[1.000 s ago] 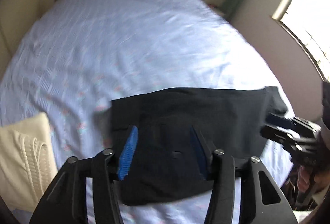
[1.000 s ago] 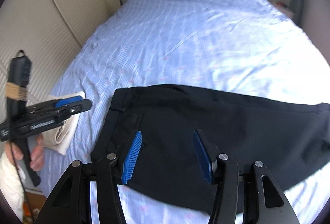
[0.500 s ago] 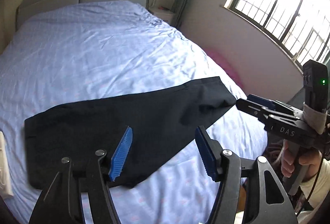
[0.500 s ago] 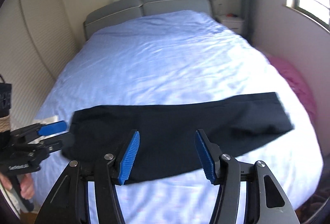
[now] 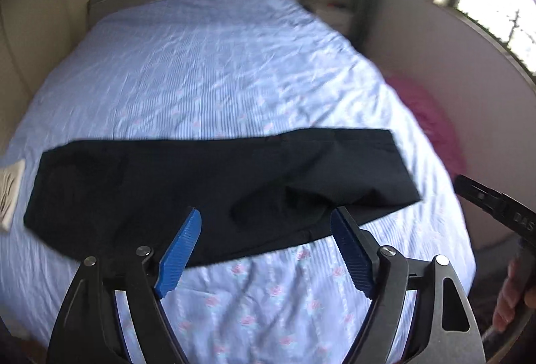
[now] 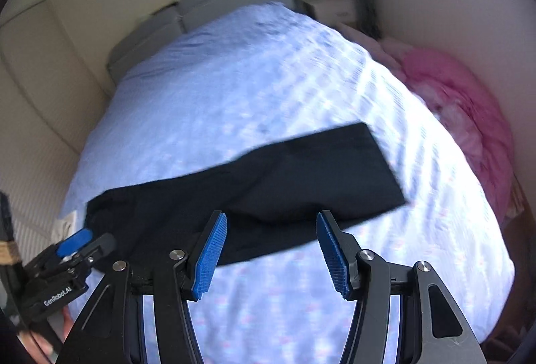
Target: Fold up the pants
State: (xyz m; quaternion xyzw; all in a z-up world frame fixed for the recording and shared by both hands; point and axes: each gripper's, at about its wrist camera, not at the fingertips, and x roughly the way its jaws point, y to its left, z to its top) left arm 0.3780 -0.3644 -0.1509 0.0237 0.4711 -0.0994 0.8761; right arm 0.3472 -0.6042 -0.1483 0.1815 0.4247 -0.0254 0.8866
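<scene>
The bed (image 5: 234, 69), covered in a pale blue flowered sheet, fills both views, and the pants (image 5: 214, 183) lie flat across its near part as one long dark band. Their long axis runs crosswise to the line both grippers point along, from the wider end near a folded cream cloth (image 5: 10, 193) at the bed's left edge to the squared leg end (image 6: 372, 163) toward the pink bundle (image 6: 469, 116) on the right. The pants sit ahead of and below both sets of fingers, untouched. The left gripper (image 5: 264, 246) hangs over the band's near edge; its fingers have just been opening and stand wide, with nothing between them. The right gripper (image 6: 271, 250) is half open, also empty, and looks nearer the leg end, so that end seems its natural pick.
</scene>
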